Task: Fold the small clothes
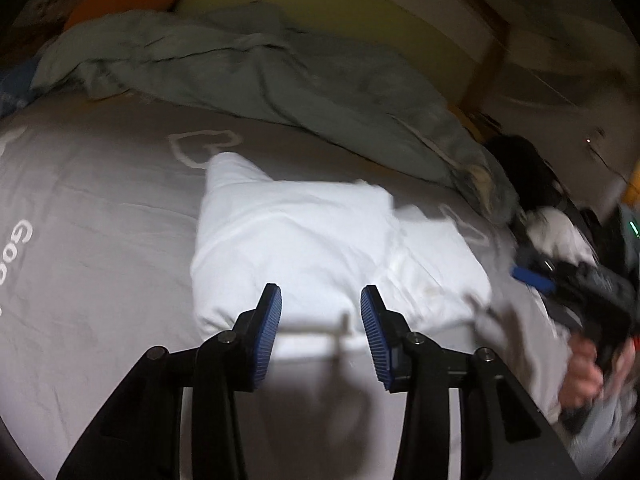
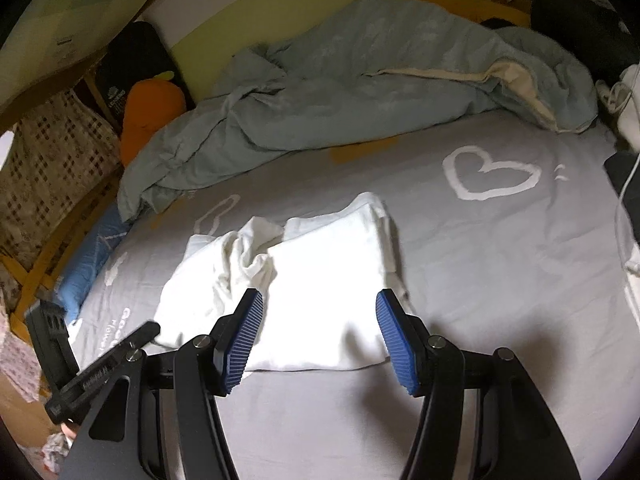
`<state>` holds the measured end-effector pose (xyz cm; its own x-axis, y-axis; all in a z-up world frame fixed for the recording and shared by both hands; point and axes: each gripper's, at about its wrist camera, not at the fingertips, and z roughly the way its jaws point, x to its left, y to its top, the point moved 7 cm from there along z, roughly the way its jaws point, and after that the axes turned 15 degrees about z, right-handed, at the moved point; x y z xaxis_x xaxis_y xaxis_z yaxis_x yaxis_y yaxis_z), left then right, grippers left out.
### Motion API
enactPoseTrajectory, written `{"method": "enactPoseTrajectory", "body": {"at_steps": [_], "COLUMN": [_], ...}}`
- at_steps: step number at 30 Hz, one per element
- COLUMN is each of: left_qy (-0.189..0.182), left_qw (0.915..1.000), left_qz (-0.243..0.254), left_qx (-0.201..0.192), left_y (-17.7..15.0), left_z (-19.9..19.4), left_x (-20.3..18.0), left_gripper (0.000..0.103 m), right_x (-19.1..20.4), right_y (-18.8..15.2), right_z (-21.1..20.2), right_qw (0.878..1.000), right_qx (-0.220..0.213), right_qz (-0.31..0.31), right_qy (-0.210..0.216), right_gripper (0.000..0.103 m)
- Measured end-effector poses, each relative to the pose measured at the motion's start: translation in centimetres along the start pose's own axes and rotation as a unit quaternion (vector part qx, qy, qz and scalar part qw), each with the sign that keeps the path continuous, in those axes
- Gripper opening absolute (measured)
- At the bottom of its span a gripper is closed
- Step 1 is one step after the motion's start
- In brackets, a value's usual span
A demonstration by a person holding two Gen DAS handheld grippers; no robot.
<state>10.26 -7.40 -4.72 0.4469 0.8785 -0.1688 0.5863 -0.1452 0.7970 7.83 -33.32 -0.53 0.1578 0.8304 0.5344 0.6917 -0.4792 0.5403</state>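
- The white garment [image 2: 320,280] lies partly folded on the grey bed sheet [image 2: 500,260], its left part rumpled.
- The left gripper [image 1: 320,312] hovers at the garment's near edge, jaws apart and empty.
- The right gripper [image 2: 318,316] hovers likewise, jaws spread, holding nothing.
- A crumpled blue-grey duvet [image 2: 340,92] lies beyond.

The white garment [image 2: 320,280] is showing as soft, creased matt cloth on the smooth grey bedsheet [image 2: 500,280], the blue-grey duvet [image 2: 360,92] is looking rumpled and plush, and the ribbed blue pads [image 1: 268,332] are reading as rubbery — set in matt black plastic arms with small metal pins.
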Motion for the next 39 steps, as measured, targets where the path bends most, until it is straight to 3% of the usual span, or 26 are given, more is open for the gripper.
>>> {"method": "enactPoseTrajectory", "body": {"at_steps": [2,6,9,11,12,15,18,19,20,21,22,23,27,30,33,37,39], "left_qy": [0.015,0.068,0.085,0.09,0.095,0.112,0.12,0.126,0.133,0.141,0.145,0.143,0.132,0.132,0.12,0.078,0.089], "left_qw": [0.9995,0.9965,0.996,0.9959,0.9954,0.9934,0.9923,0.9913,0.9903,0.9891,0.9884,0.9885,0.9888,0.9885,0.9902,0.996,0.9954], "left_qz": [0.027,0.048,0.027,0.014,0.013,0.012,0.008,0.005,0.0,-0.007,-0.017,-0.027,-0.051,-0.052,-0.052,-0.022,-0.002], "left_qx": [-0.006,0.009,0.012,0.0,-0.006,-0.022,-0.032,-0.036,-0.04,-0.042,-0.041,-0.039,-0.047,-0.052,-0.048,-0.036,-0.036], "left_y": [-0.4,-0.7,-0.6,-0.3,-0.1,0.1,-0.2,-0.5,-0.8,-1.0,-1.3,-1.6,-2.4,-2.8,-3.1,-3.3,-3.3], "left_z": [-0.8,-0.8,-1.5,-2.9,-3.5,-5.9,-8.1,-8.7,-9.2,-9.6,-9.8,-9.8,-9.9,-10.2,-10.1,-9.8,-9.9], "left_x": [-0.7,0.2,2.3,3.8,4.3,5.9,7.8,8.6,9.4,10.2,11.2,11.9,13.7,14.1,14.0,12.6,12.1], "left_gripper": [0.04,0.04,0.04,0.04,0.04,0.04,0.04,0.04,0.04,0.04,0.04,0.04,0.04,0.04,0.04,0.04,0.04], "right_x": [0.5,2.3,3.1,4.3,4.7,6.3,7.8,8.3,8.5,8.8,9.2,9.8,13.8,18.7,22.4,22.9,22.1], "right_y": [-0.5,-3.2,-2.2,-1.2,-0.9,-0.6,-2.0,-2.7,-3.1,-3.5,-3.7,-3.7,-3.5,-3.5,-4.4,-5.7,-6.5], "right_z": [0.7,3.8,4.9,6.0,6.7,9.7,12.8,13.9,14.3,14.6,14.6,14.4,12.6,10.9,11.1,13.3,14.4], "right_qw": [0.999,0.979,0.99,0.992,0.991,0.984,0.983,0.983,0.983,0.984,0.986,0.987,0.99,0.987,0.984,0.983,0.983], "right_qx": [0.023,0.153,0.108,0.099,0.103,0.141,0.17,0.177,0.178,0.175,0.17,0.162,0.128,0.139,0.145,0.156,0.168], "right_qz": [0.003,0.026,0.02,0.017,0.026,0.059,0.03,0.016,0.009,0.001,-0.005,-0.013,-0.054,-0.05,-0.072,-0.065,-0.05], "right_qy": [0.028,0.135,0.087,0.08,0.078,0.09,0.063,0.046,0.033,0.015,0.004,0.001,0.006,0.068,0.076,0.066,0.059], "right_gripper": [0.06,0.06,0.06,0.065,0.071,0.073,0.073,0.071,0.061,0.032,0.021,0.018,0.015,0.015,0.015,0.015,0.015]}}
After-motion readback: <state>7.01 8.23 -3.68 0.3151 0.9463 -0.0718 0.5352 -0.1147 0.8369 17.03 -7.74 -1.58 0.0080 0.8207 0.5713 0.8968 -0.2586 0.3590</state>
